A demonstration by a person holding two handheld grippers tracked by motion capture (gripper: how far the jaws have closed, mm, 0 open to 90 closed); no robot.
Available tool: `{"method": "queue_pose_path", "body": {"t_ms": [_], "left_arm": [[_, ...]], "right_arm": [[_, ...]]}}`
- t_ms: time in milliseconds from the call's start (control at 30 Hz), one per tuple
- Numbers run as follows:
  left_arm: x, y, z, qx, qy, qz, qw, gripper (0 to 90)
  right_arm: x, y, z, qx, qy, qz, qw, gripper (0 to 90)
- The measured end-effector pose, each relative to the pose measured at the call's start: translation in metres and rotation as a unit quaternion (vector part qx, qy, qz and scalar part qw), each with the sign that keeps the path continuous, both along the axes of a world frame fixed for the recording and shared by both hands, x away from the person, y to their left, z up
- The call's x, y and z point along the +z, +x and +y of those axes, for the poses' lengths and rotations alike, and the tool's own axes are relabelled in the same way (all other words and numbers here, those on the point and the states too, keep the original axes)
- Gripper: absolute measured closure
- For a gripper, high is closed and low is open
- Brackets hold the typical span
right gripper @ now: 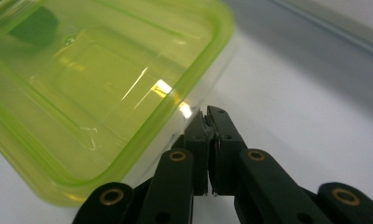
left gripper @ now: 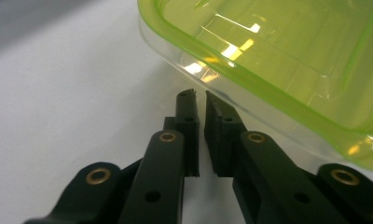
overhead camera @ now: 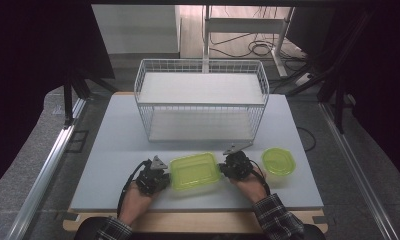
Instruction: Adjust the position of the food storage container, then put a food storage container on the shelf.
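Observation:
A large rectangular container with a lime-green lid [overhead camera: 194, 170] lies flat near the front of the table. My left gripper [overhead camera: 165, 175] sits just off its left end, and my right gripper [overhead camera: 222, 169] just off its right end. In the left gripper view the jaws of the left gripper [left gripper: 199, 95] are drawn together with only a thin slit and nothing between them, a little short of the container's clear wall [left gripper: 287, 51]. In the right gripper view the right gripper [right gripper: 207, 114] is shut and empty, its tips right at the wall under the container's green rim [right gripper: 91, 79].
A smaller green-lidded container [overhead camera: 278, 161] rests to the right of my right hand. A white two-level wire rack [overhead camera: 200, 100] stands behind the containers, at the middle of the grey table top [overhead camera: 113, 150]. Dark frame posts flank the table.

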State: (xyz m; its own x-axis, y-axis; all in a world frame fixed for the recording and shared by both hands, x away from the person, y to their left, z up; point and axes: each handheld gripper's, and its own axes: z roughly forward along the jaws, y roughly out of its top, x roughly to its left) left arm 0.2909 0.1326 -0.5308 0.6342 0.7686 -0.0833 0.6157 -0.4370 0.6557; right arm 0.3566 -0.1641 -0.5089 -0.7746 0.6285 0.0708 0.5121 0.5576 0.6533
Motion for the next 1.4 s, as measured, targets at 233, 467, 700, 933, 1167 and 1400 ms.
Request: {"method": "queue_pose_path", "body": {"t_ms": [233, 467, 700, 933, 1167, 1400], "left_arm": [[0.009, -0.016, 0.018, 0.007, -0.002, -0.049, 0.9988, 59.8], [0.01, -0.025, 0.032, 0.015, -0.014, -0.07, 0.9974, 18.1], [0.009, -0.027, 0.04, 0.027, -0.015, -0.079, 0.9964, 4.6], [0.007, -0.03, 0.042, 0.014, -0.027, -0.095, 0.995, 1.3], [0.008, -0.031, 0.045, 0.018, -0.028, -0.109, 0.9935, 1.0], [0.006, -0.032, 0.04, 0.016, 0.0, -0.115, 0.9933, 1.1]], "right_arm": [[0.02, -0.016, -0.027, -0.017, 0.024, -0.032, 0.999, 79.7], [0.025, -0.033, -0.048, -0.016, 0.071, -0.051, 0.996, 45.1], [0.017, -0.035, -0.047, -0.013, 0.073, -0.048, 0.9961, 26.0], [0.015, -0.034, -0.044, -0.023, 0.087, -0.026, 0.9956, 18.4], [0.017, -0.031, -0.04, -0.041, 0.089, 0.004, 0.9951, 15.9], [0.018, -0.022, -0.03, -0.042, 0.115, 0.029, 0.992, 28.6]]}}
